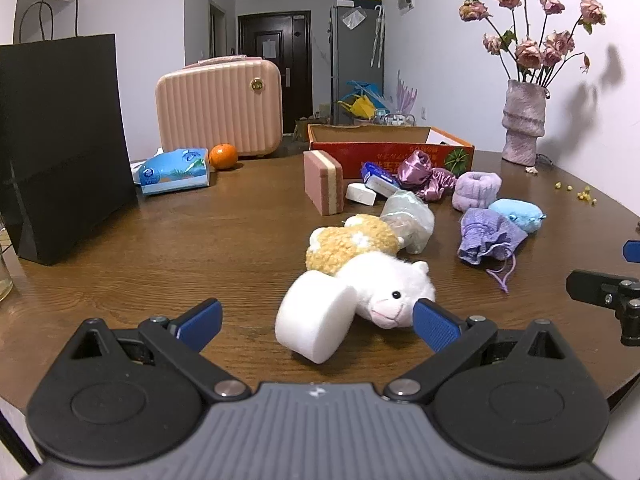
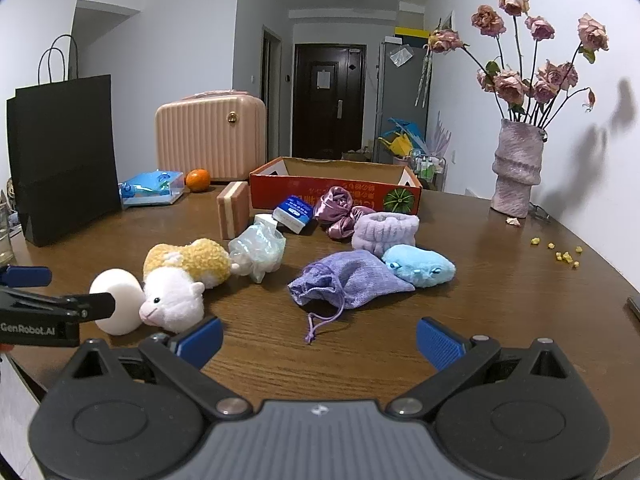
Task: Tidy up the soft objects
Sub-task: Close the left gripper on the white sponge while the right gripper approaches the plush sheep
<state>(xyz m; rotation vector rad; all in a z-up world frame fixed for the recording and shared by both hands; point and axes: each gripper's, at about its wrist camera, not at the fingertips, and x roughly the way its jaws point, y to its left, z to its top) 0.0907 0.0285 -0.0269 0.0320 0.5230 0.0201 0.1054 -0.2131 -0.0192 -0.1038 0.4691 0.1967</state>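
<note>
The left gripper [image 1: 316, 322] sits low over the table [image 1: 200, 240] w/ its blue fingers spread wide, nothing clamped. Between them lie a white foam block [image 1: 314, 318] and the white plush animal [image 1: 384, 290] — the right-hand pad is just beside the plush's snout, the left pad well clear of the foam. The right gripper [image 2: 318, 338] is likewise released and empty, hovering above bare wood short of the purple drawstring pouch [image 2: 348, 280].

Risk, as I judge it: closing the left jaws now would catch foam and plush together, or only pinch the snout, so one slips out or gets dragged. The plush leans against a yellow fuzzy toy [image 1: 352, 248], so a lift may pull that along too. The pouch's loose cord [image 2: 320, 324] trails toward the right gripper and could snag a finger.

Further out: a clear plastic bag [image 1: 410, 218], pink sponge block [image 1: 323, 182], satin scrunchie [image 1: 424, 174], lilac headband [image 1: 476, 190] and blue plush [image 1: 518, 214] crowd the way to the open orange box [image 1: 390, 146], the likely drop spot, tho that's a guess. A blue-white packet [image 1: 380, 178] sits right in front of the box wall. Off to the side: black paper bag [image 1: 60, 140], tissue pack [image 1: 174, 170], orange [image 1: 223, 156], pink case [image 1: 218, 106], vase of dried roses [image 1: 522, 120].
</note>
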